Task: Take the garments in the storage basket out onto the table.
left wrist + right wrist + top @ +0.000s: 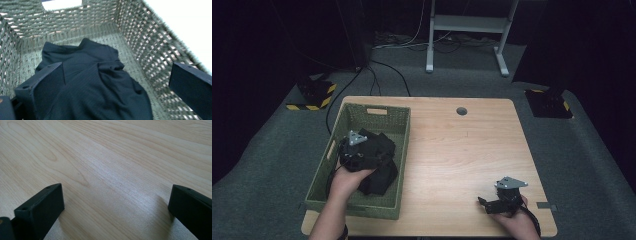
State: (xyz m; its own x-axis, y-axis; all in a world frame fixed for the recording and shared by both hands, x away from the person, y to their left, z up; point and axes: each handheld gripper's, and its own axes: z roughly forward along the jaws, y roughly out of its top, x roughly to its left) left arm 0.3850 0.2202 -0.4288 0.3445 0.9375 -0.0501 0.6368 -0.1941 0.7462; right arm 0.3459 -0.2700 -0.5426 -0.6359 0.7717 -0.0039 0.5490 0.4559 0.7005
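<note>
Overall light: dim room, black surround at top and sides of high view; wooden table (462,150) the brightest area, lit from above.
Shadows: soft dark patches beside both jaws on wood in right gripper view, densest at lower right.
Glare: pale sheen across centre of right gripper view; upper right of left gripper view blown out to white.
Blur: woven basket (150,50) wall smeared at right of left gripper view.
Dark detail: black cloth (95,87) folds faint, nearly lost in high view.
Resolution: high view soft, grainy.
</note>
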